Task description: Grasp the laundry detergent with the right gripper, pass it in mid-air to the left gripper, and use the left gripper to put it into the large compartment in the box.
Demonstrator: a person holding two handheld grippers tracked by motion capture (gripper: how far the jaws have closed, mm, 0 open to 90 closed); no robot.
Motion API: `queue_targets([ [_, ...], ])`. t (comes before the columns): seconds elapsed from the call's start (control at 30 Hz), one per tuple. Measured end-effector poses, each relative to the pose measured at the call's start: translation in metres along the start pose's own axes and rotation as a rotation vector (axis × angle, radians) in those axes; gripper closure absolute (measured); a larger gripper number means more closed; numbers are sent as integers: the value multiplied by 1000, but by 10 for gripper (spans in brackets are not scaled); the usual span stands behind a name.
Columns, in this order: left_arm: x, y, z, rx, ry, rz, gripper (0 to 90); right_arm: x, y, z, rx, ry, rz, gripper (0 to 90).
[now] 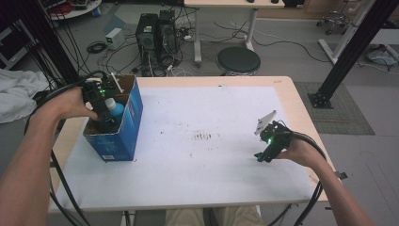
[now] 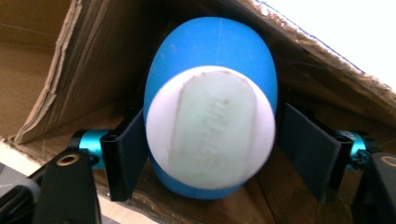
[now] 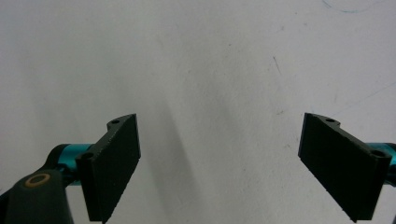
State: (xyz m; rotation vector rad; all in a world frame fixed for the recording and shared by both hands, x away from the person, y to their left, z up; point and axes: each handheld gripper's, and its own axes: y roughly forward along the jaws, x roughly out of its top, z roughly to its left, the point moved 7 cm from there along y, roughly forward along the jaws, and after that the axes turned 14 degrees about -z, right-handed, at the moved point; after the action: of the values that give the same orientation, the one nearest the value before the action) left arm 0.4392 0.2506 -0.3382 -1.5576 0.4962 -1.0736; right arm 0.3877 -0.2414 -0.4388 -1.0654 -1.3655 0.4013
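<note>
A blue bottle [image 1: 115, 109] with a white cap [image 2: 209, 127] stands inside an open blue cardboard box [image 1: 127, 126] at the table's left side. My left gripper [image 1: 108, 119] reaches down into the box and is shut on the bottle, one black jaw pressed against each side of it [image 2: 210, 56]. Brown box walls [image 2: 93, 60] surround the bottle in the left gripper view. My right gripper [image 1: 260, 157] hovers low over the white mat [image 1: 202, 160] at the right side. Its jaws stand wide open with nothing between them [image 3: 219, 158].
The white mat covers most of the wooden table [image 1: 301, 108] and carries dark smudges [image 1: 204, 136] near its middle. Beyond the far edge are a black stool [image 1: 238, 60], computer towers [image 1: 155, 33] and floor cables. A black frame post [image 1: 348, 52] rises at the right.
</note>
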Motion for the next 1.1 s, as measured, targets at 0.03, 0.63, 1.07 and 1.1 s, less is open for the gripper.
queue_targets([
  [0.03,0,-1,0,4,-3,-4,259,0,0,0,0,-2,-1,121],
  [0.63,5,-33,1,49,-13,-34,200,1,-1,2,3,-5,-1,121],
  [1.07,47,-61,-24,89,107,-62,170,4,0,3,5,-10,1,121],
  [1.1,50,-62,-26,88,116,-61,170,4,0,3,6,-11,2,121],
])
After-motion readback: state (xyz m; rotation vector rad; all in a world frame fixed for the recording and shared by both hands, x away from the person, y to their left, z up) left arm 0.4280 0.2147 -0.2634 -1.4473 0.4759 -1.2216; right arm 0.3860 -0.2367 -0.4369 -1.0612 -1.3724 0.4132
